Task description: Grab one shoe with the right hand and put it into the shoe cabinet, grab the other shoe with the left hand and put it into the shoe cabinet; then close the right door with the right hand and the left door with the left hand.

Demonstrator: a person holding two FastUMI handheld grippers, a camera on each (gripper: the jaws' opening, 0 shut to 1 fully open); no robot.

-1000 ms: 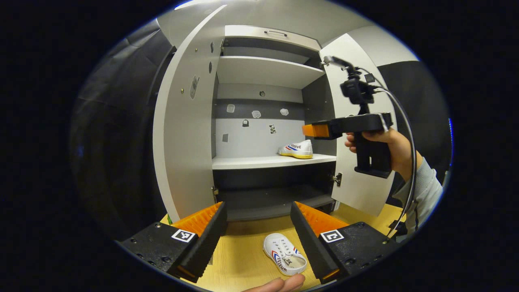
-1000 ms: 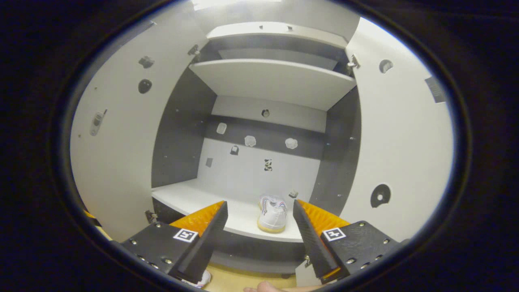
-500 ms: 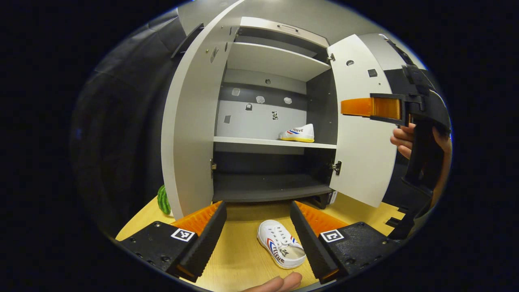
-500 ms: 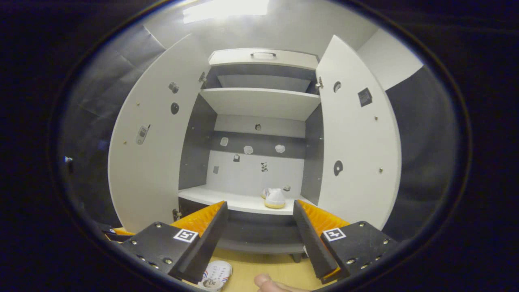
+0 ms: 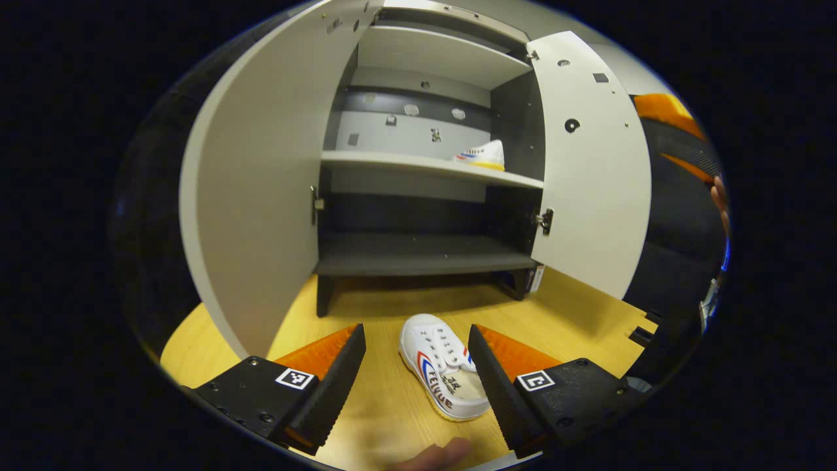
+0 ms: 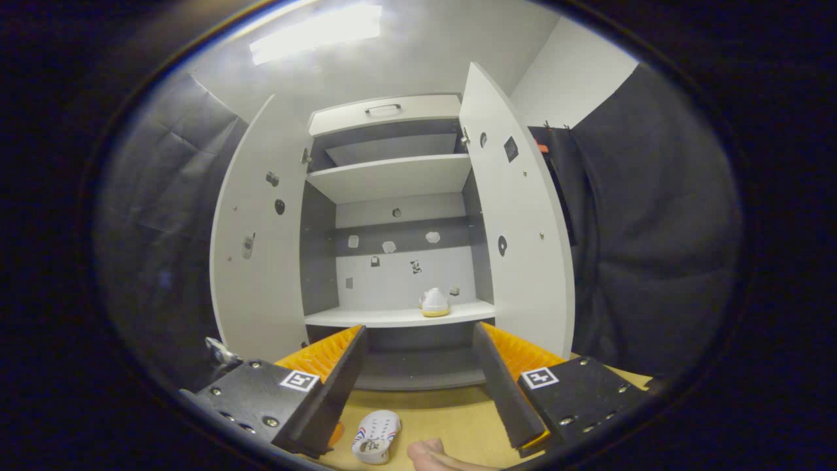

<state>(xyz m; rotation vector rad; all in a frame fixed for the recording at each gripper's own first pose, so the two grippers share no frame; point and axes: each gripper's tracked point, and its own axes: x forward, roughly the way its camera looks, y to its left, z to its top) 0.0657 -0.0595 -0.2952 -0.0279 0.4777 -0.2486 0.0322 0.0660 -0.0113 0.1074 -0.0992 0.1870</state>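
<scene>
Shoe (image 5: 443, 363) on floor between left gripper (image 5: 417, 366) fingers; untouched

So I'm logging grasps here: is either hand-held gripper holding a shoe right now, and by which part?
Nothing is held. The left hand-held gripper is open around the shoe on the floor without touching it; the right hand-held gripper is open and empty.

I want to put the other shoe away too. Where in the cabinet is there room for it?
The white shelf is bare from the left door across to the shoe at its right end. The dark lower shelf is bare all along. The floor shoe lies between the open left gripper fingers.
</scene>
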